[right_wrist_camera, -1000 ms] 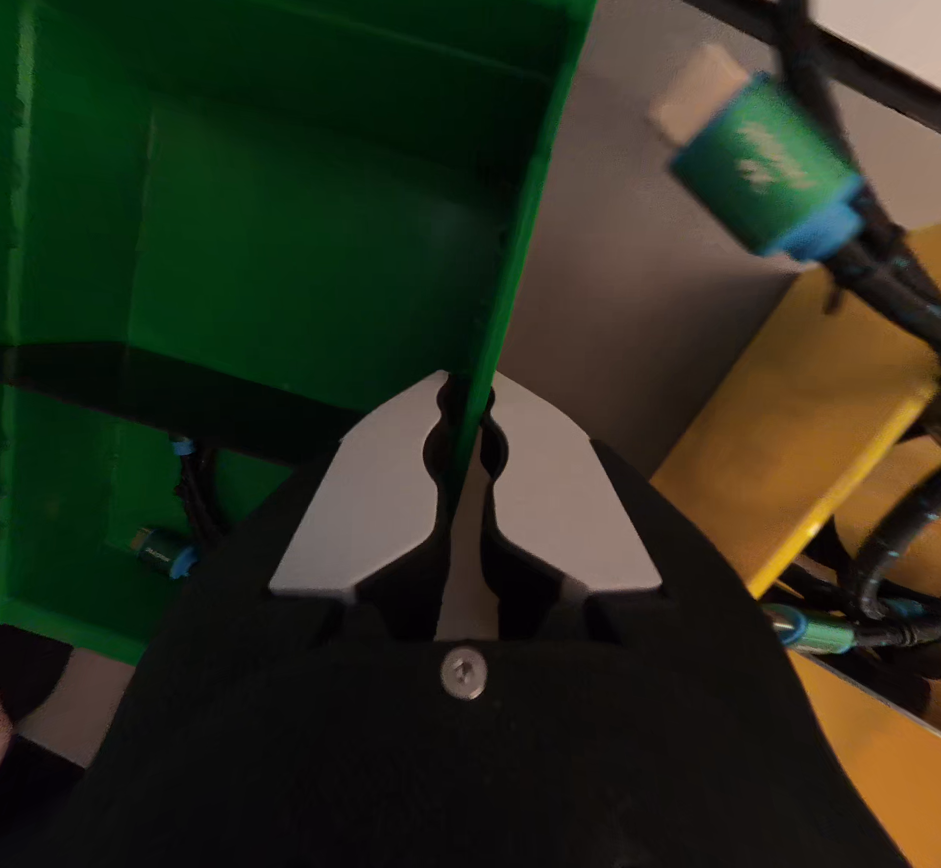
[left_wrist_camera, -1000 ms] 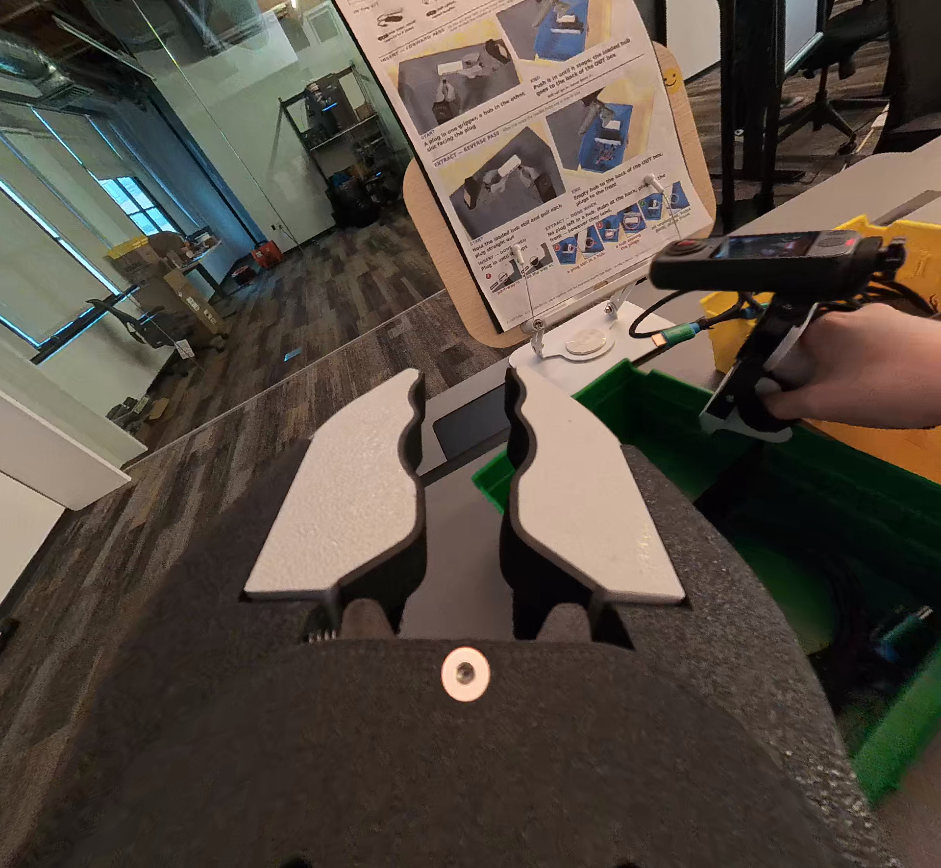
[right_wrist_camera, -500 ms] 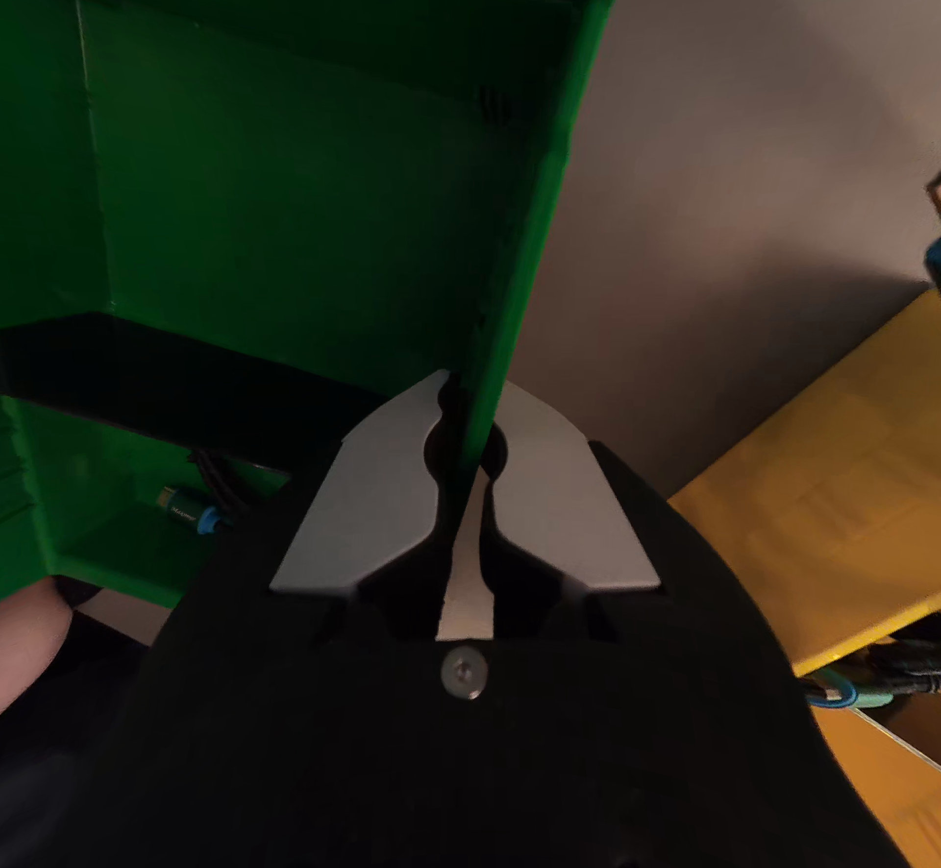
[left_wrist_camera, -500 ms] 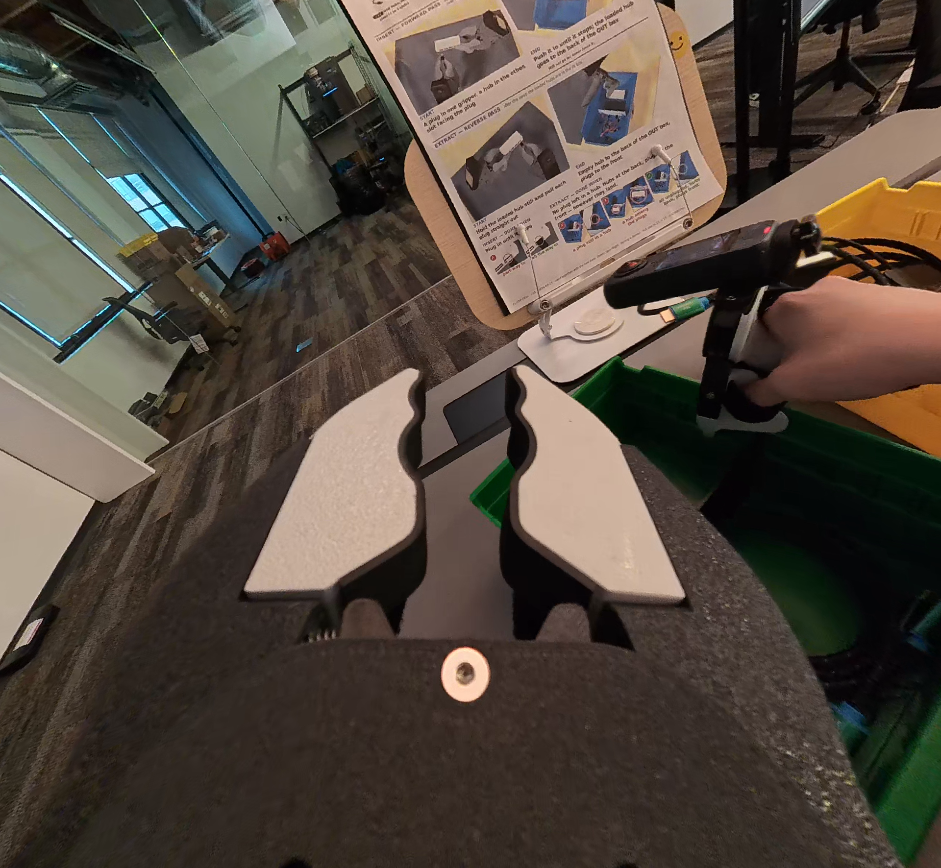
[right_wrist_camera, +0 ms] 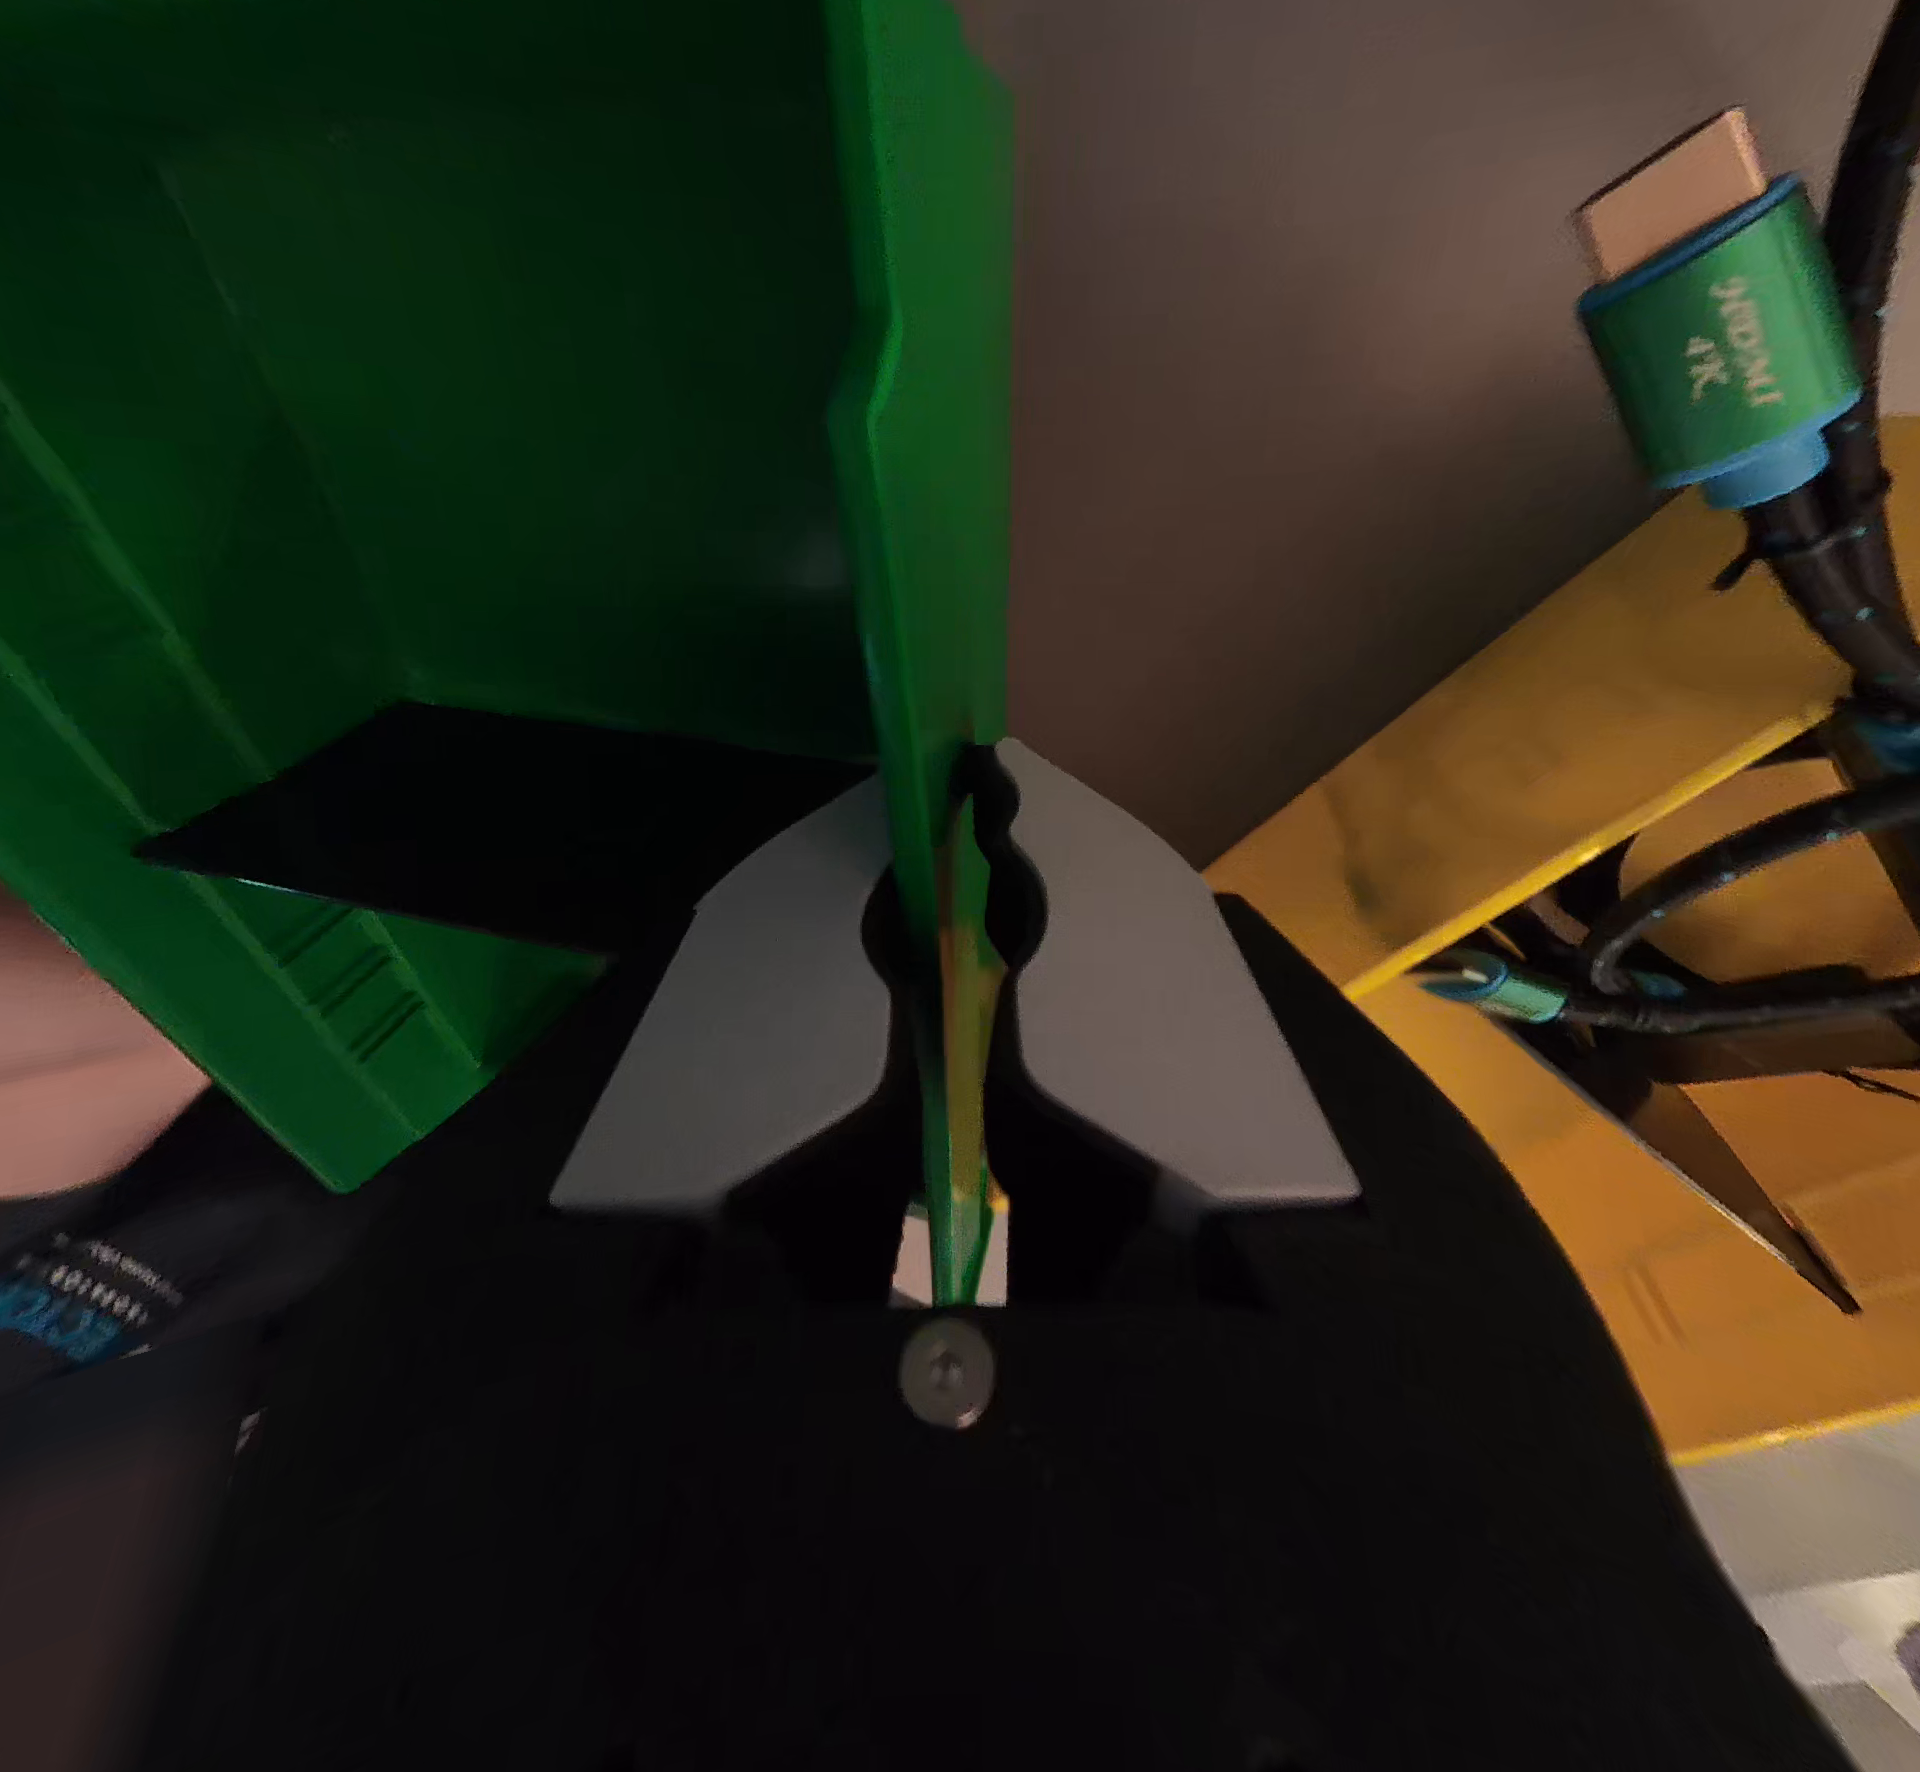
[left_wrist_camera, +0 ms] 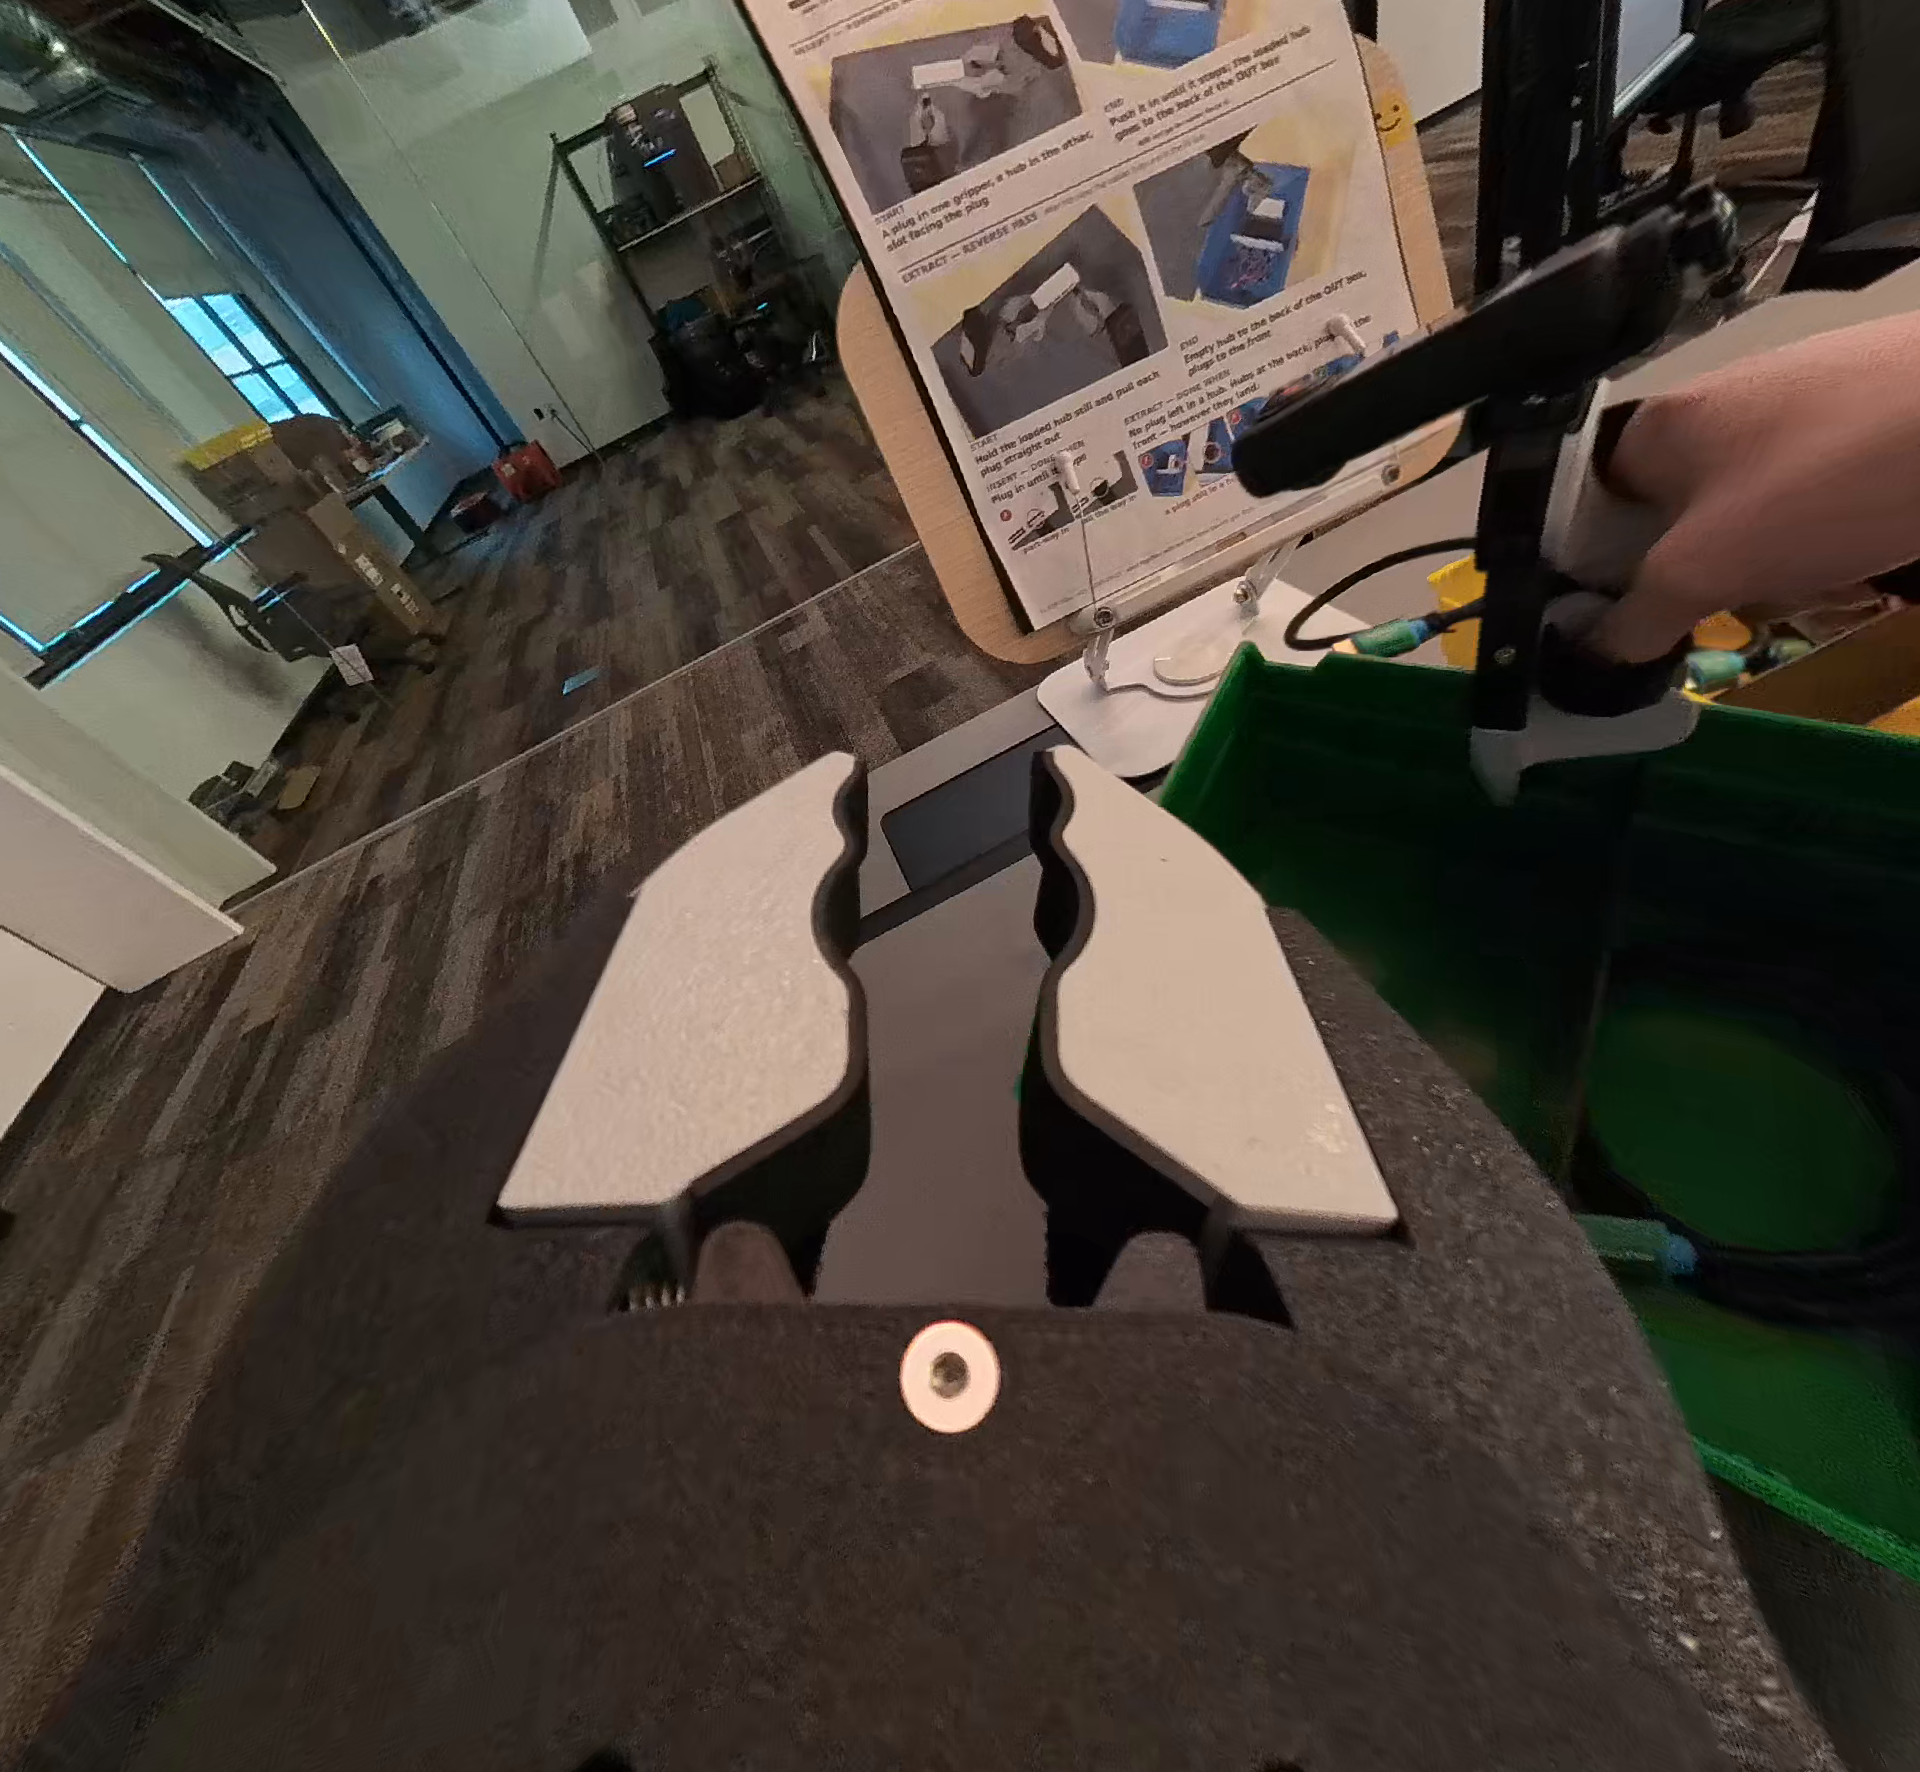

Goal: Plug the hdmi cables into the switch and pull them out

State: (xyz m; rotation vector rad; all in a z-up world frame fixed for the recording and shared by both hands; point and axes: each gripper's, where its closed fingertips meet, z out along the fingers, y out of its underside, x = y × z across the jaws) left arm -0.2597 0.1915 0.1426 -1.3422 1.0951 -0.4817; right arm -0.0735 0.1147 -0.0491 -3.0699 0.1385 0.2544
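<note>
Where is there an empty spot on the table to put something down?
The grey tabletop is bare between the green plastic bin and the yellow plastic bin. The yellow one is crowded with black HDMI cables. The right gripper is clamped on the green wall.

A printed instruction sheet (left_wrist_camera: 1091, 195) stands clipped to a rounded wooden board (left_wrist_camera: 904, 434) at one o'clock in the left wrist view, on a white stand base (left_wrist_camera: 1122, 714); a green bin (left_wrist_camera: 1351, 787) sits at three o'clock, a yellow bin (left_wrist_camera: 1455, 579) behind it. A metal shelving rack (left_wrist_camera: 675, 205) stands at eleven o'clock; cardboard boxes (left_wrist_camera: 301, 496) lie at nine o'clock on the striped carpet (left_wrist_camera: 623, 600).
</note>
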